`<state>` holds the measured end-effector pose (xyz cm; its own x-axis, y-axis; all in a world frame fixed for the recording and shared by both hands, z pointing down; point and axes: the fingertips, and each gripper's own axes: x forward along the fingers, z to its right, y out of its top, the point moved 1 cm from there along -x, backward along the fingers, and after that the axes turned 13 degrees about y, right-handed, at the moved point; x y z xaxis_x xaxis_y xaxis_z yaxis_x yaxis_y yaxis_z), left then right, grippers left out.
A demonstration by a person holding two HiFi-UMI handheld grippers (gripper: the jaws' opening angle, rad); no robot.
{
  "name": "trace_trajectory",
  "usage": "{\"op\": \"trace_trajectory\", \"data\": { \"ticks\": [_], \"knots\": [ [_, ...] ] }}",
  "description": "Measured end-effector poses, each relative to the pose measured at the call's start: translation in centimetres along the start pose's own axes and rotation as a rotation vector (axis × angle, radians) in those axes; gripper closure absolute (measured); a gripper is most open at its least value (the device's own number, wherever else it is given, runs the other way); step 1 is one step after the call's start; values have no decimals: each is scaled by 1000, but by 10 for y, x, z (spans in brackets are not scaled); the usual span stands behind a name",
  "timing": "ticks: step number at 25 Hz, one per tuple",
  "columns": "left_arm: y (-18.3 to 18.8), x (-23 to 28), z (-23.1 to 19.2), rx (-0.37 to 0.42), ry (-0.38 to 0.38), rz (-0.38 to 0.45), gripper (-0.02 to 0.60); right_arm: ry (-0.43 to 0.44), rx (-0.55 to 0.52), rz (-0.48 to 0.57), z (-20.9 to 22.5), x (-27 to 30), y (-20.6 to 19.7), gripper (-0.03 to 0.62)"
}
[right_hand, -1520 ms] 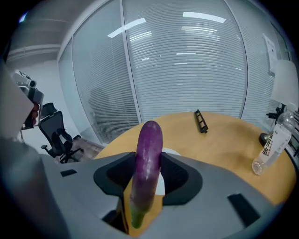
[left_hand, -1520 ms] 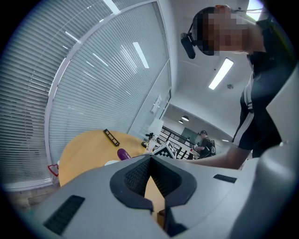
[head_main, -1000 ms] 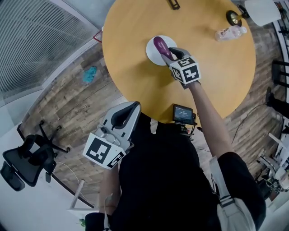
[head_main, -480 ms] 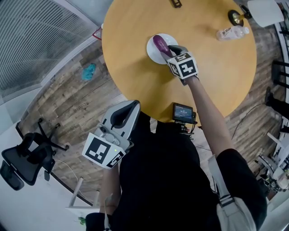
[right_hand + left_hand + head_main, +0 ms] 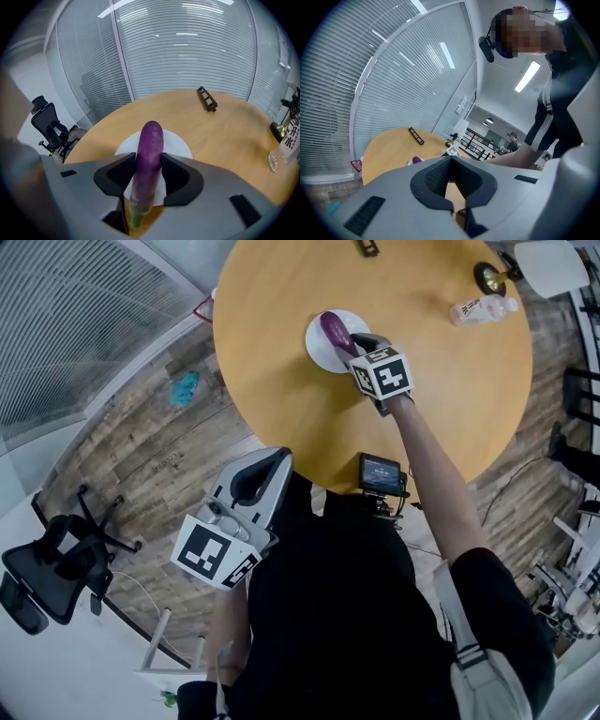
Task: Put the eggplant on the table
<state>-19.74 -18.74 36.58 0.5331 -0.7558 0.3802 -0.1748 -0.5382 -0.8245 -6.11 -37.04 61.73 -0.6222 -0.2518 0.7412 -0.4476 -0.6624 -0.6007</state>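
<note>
A long purple eggplant with a green stem end lies lengthwise between the jaws of my right gripper, whose pads press on both of its sides. It hangs over a white round plate on the yellow round table. The right gripper view shows the eggplant sticking out past the jaws above the plate. My left gripper is held off the table by my body, its jaws together with nothing in them. The left gripper view looks over its jaws to the table.
On the far side of the table are a black bar, a clear bottle lying down and a brass-coloured object. A small screen device sits at the near table edge. An office chair stands on the floor at the left.
The right gripper with the eggplant has edged a little farther over the plate. The left gripper has not moved.
</note>
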Motion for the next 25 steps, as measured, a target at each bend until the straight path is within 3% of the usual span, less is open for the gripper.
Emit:
{"op": "trace_trajectory", "data": {
  "ticks": [25],
  "knots": [
    [3,-13,-3,-9,18,40,571,-39,-48,-9,-7,-10,14,393]
  ]
}}
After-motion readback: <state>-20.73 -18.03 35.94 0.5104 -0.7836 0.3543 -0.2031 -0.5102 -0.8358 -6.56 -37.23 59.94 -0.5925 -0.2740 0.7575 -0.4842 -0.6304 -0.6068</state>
